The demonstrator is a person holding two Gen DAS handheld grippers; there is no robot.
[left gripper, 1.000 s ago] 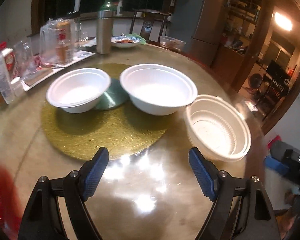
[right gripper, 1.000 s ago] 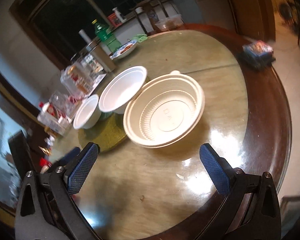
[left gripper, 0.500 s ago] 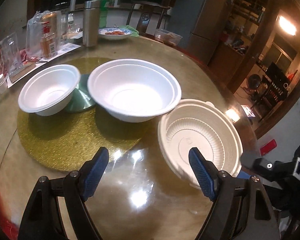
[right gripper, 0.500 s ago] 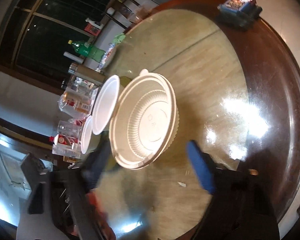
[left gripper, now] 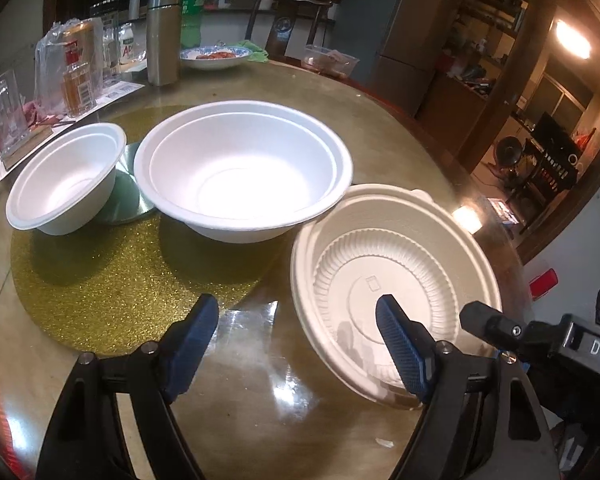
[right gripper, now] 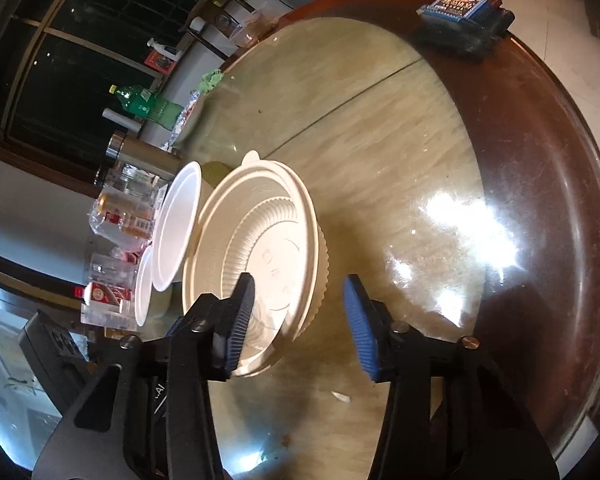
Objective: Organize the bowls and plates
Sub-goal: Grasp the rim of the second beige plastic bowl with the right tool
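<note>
A cream ribbed plastic bowl [left gripper: 396, 276] sits on the round table, also shown in the right wrist view [right gripper: 260, 248]. A large white foam bowl [left gripper: 240, 168] and a small white foam bowl [left gripper: 64, 176] stand on a gold mat [left gripper: 112, 280]. My left gripper [left gripper: 300, 344] is open, its right finger over the cream bowl's near rim. My right gripper [right gripper: 300, 320] is open and straddles the cream bowl's near wall, its left finger inside the bowl. The large foam bowl [right gripper: 176, 232] shows behind it.
A steel flask [left gripper: 163, 38], a green bottle [left gripper: 190, 8], wrapped cans and glasses [left gripper: 76, 68], a blue-rimmed dish [left gripper: 216, 56] and a plastic tub [left gripper: 330, 62] stand at the table's far side. A box [right gripper: 460, 4] lies at the table edge.
Both grippers have moved closer to the cream bowl. The right gripper has tilted and narrowed, now straddling the bowl's wall. The left gripper's right finger now overlaps the bowl.
</note>
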